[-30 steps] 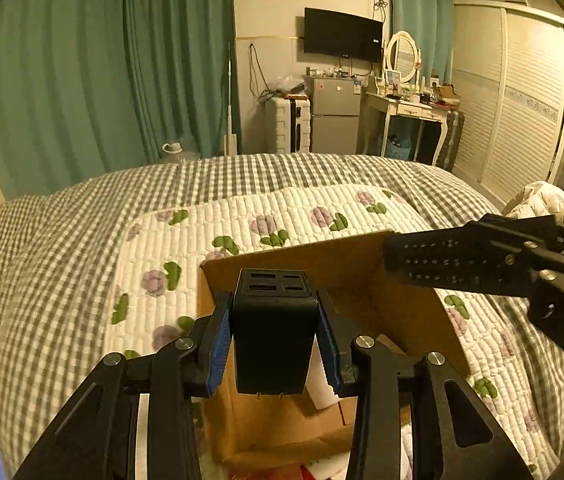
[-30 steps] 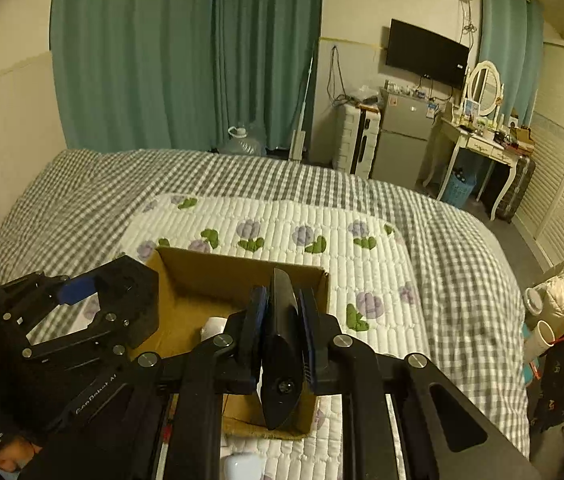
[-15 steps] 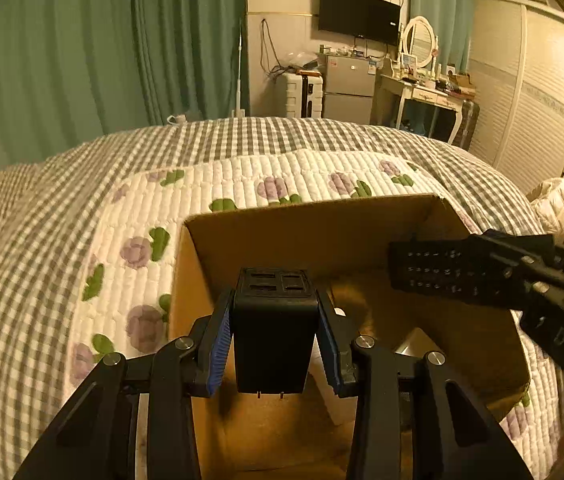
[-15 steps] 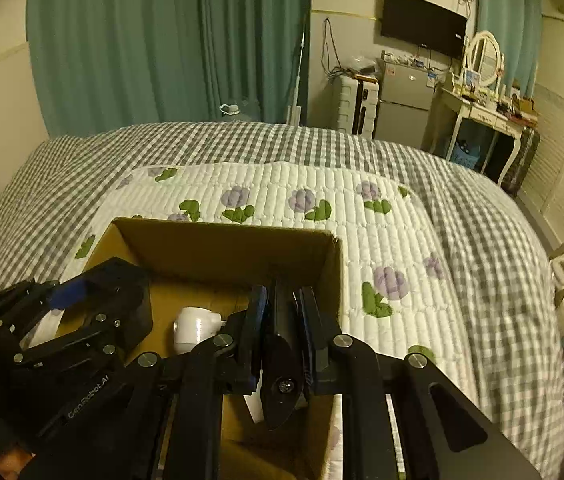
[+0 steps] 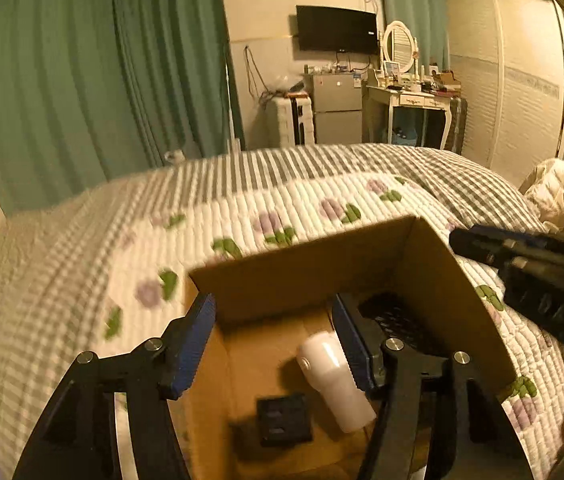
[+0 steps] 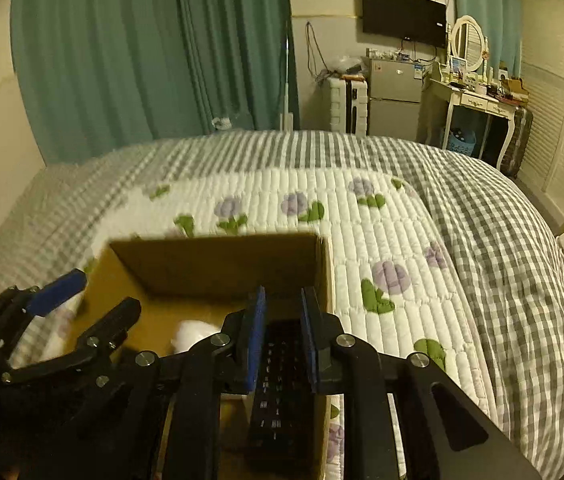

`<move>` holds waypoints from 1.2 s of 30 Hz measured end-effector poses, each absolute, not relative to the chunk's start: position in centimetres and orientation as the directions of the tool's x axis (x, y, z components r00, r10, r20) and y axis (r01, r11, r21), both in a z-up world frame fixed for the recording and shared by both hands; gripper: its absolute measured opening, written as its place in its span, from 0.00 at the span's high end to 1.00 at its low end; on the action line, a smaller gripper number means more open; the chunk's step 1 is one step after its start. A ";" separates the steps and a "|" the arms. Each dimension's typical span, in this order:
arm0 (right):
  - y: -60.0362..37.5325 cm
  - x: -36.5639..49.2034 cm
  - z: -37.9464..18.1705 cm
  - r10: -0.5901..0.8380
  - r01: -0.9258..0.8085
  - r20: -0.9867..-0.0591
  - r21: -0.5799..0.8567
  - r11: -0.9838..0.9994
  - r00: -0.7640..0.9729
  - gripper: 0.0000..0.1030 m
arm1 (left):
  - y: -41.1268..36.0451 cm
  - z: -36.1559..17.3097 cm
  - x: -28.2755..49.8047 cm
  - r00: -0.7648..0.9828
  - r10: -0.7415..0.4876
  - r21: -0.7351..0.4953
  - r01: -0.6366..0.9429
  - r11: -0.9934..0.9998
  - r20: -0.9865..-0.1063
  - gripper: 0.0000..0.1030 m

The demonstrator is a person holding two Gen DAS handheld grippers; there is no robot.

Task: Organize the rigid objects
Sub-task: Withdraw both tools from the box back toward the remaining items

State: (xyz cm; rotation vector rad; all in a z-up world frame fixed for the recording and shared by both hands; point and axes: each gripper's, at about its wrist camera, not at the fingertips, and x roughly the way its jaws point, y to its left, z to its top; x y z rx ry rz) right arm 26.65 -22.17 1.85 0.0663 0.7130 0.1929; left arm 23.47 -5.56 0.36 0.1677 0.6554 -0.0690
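An open cardboard box (image 5: 302, 276) (image 6: 218, 264) sits on the bed. On its floor lie a black block-shaped adapter (image 5: 284, 420) and a white cylinder (image 5: 334, 384) (image 6: 192, 334). A black remote (image 5: 398, 320) (image 6: 278, 380) rests face up along the box's right wall. My left gripper (image 5: 274, 340) (image 6: 90, 304) hangs over the box, its jaws opening with nothing between them. My right gripper (image 6: 282, 336) (image 5: 478, 244) hovers at the right wall, its jaws opening. The remote lies lower, between its fingers, and the pads do not press on it.
The box stands on a white quilted mat with purple flowers (image 6: 362, 220) over a grey checked bedcover (image 6: 502, 240). A white padded jacket (image 5: 562, 188) lies off the bed's right side. Green curtains, a small fridge, a dressing table and a wardrobe stand behind.
The left gripper has opened and the black adapter has dropped onto the box floor. The right jaws have parted and the remote, held edge-on before, now lies flat in the box.
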 end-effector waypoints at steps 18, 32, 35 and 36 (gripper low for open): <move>-21.5 20.5 12.7 0.140 -0.117 -0.554 0.078 0.990 0.820 0.27 | 0.1 9.9 17.2 0.851 0.015 0.001 -0.017 1.000 -0.525 0.11; -21.2 14.8 14.3 0.096 -0.097 -0.553 0.027 0.995 0.827 0.05 | -0.4 11.7 11.4 0.870 0.043 0.066 -0.012 0.998 -0.491 0.00; -20.7 13.5 14.0 0.102 -0.104 -0.555 0.028 0.994 0.826 0.03 | -0.4 11.4 10.1 0.866 0.035 0.069 -0.001 0.998 -0.498 0.00; -20.6 13.0 13.6 0.101 -0.103 -0.560 0.028 0.994 0.822 0.01 | -0.4 11.3 9.9 0.864 0.033 0.067 0.001 0.998 -0.502 0.00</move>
